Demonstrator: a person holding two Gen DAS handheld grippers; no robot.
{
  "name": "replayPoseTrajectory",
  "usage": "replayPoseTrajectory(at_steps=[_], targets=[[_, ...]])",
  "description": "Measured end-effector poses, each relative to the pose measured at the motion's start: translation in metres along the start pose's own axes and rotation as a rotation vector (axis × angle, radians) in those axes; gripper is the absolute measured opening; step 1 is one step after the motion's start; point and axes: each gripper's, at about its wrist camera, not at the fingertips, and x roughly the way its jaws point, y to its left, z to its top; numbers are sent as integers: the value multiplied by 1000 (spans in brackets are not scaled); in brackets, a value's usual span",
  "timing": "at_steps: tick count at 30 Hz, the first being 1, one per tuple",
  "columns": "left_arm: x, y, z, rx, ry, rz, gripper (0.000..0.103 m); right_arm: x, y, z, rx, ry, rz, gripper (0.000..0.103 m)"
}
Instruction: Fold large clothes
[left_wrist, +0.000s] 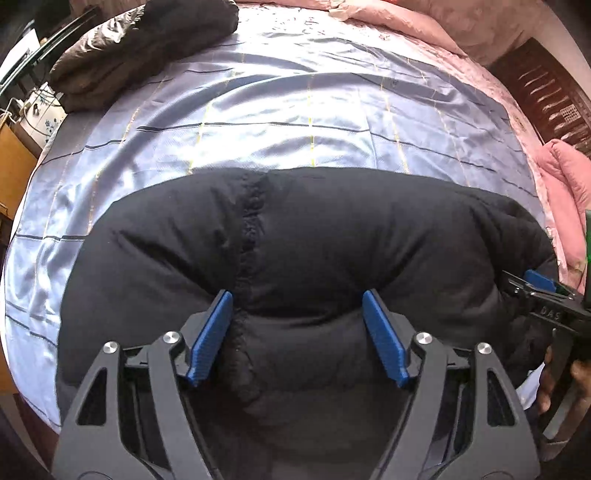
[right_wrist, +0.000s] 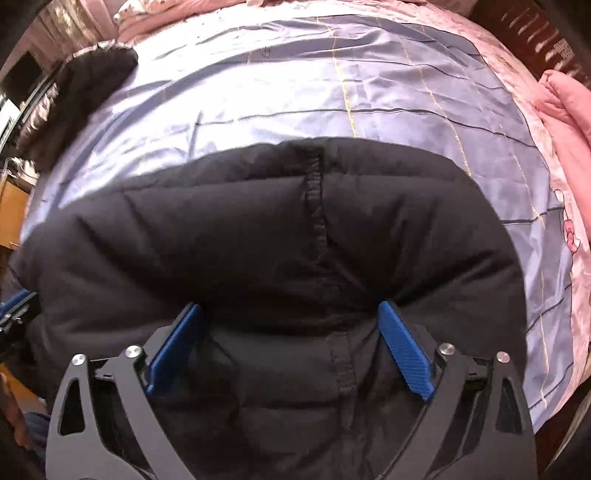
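A black padded jacket (left_wrist: 314, 236) is laid folded on the blue checked sheet (left_wrist: 258, 110) of a bed. The left gripper (left_wrist: 297, 299) and right gripper (right_wrist: 290, 308) are held over it, jaws spread, with puffed fabric bulging between the pads but not pinched.

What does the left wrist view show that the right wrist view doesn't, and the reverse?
Left wrist only: the right gripper at the jacket's right end, with the hand holding it, and a white patterned appliance beyond the bed's left edge.
Right wrist only: a cartoon print on the pink sheet.
Both: the black padded jacket on the blue checked cover, a dark coat at the far left, and open jaws around the jacket's near edge.
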Motion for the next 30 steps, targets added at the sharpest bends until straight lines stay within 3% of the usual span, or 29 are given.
replayPoseTrajectory(at_steps=[3,10,15,19,21,23,26,30], targets=[[18,-2,-2,-3,9,17,75,8,16,3,-43,-3,-63,99],[24,-13,-11,-21,32,21,76,32,13,19,-20,35,-32,101],[29,-12,-9,-29,23,22,75,31,15,18,-33,15,-30,101],[-15,5,-30,-66,-45,14,59,2,3,13,23,14,45,98],[-50,20,-49,-68,-146,23,65,-25,-5,0,32,-21,83,98],[-67,37,-67,-105,-208,79,69,-46,-14,-12,30,-60,62,98],[-50,61,-83,-181,-132,87,69,-34,-31,-23,85,-21,47,98],[-18,69,-89,-179,-26,125,72,3,-38,-27,97,73,2,101]])
